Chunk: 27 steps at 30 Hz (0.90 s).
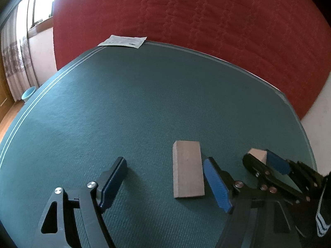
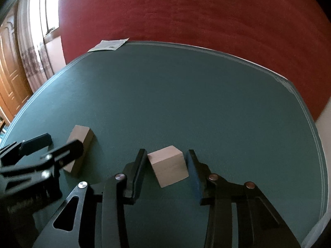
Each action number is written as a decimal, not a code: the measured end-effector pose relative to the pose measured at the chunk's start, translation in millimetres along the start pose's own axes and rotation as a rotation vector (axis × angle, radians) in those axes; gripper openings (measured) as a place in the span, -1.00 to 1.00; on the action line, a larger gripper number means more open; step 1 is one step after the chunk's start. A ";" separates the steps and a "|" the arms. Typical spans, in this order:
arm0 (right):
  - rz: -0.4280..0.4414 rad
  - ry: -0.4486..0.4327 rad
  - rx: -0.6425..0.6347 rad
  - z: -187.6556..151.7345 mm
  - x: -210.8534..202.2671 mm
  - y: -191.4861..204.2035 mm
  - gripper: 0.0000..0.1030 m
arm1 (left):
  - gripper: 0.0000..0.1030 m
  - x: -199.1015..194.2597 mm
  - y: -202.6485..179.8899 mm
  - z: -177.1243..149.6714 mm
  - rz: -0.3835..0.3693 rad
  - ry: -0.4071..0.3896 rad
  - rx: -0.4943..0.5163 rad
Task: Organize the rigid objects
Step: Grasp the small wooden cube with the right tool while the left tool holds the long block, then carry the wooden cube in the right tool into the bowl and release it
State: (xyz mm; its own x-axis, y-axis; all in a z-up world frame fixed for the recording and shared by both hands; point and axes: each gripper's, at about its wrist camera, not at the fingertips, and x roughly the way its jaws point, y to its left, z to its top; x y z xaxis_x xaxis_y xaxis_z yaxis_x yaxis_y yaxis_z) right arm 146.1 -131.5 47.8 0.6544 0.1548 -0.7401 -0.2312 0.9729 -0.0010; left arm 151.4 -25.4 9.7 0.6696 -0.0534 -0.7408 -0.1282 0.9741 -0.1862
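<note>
On the green table [image 1: 144, 103] before a red quilt, the left gripper [image 1: 165, 179] stands released with the flat block [image 1: 187, 169] lying loose by its right finger, while the right gripper [image 2: 166, 169] brackets the cube [image 2: 168, 165], seemingly clenching it, so lifting and placing it beside the block looks next.

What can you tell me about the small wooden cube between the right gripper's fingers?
The cube is pale, plain wood with sharp edges and smooth faces, sitting flat on the green table mat, turned cornerwise to the camera. It sits between the right gripper's dark fingers, which have closed against opposite sides. Nothing else touches it.
</note>
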 end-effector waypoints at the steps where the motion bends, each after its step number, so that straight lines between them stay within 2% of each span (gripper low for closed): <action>1: -0.001 0.000 0.005 -2.5 -2.2 -0.7 -0.22 | 0.55 0.5 -0.2 0.0 -0.003 0.002 0.002; 2: -0.004 0.000 0.012 -5.3 -4.8 -1.9 -0.22 | 0.54 0.5 0.2 -0.4 -0.003 0.002 0.004; 5: -0.003 -0.004 0.039 -16.8 -14.9 -8.2 -0.22 | 0.34 2.4 -1.8 1.0 -0.012 0.003 0.021; 11: -0.001 -0.008 0.103 -33.9 -31.1 -19.2 -0.22 | -0.22 4.1 -14.3 -1.6 -0.042 0.010 0.077; 12: -0.001 -0.009 0.114 -36.4 -33.7 -21.7 -0.22 | -0.37 4.4 -15.6 -2.0 -0.056 0.014 0.080; 19: -0.011 -0.046 0.174 -46.9 -60.6 -30.7 -0.23 | -0.41 6.5 -5.4 4.7 -0.212 0.046 0.013; 22: -0.018 -0.065 0.187 -51.9 -74.5 -33.5 -0.23 | -0.41 2.2 -5.6 6.6 -0.240 0.031 0.009; 27: -0.038 -0.092 0.209 -59.4 -95.6 -38.6 -0.23 | -0.41 -2.0 -10.6 3.1 -0.241 0.029 0.028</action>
State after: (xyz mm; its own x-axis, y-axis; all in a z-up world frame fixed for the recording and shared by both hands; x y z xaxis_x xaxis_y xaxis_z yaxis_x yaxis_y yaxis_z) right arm 49.7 -194.1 78.6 0.7249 0.1229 -0.6778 -0.0572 0.9913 0.1185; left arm 153.6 -34.9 15.2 0.6571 -0.2906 -0.6956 0.0530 0.9383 -0.3418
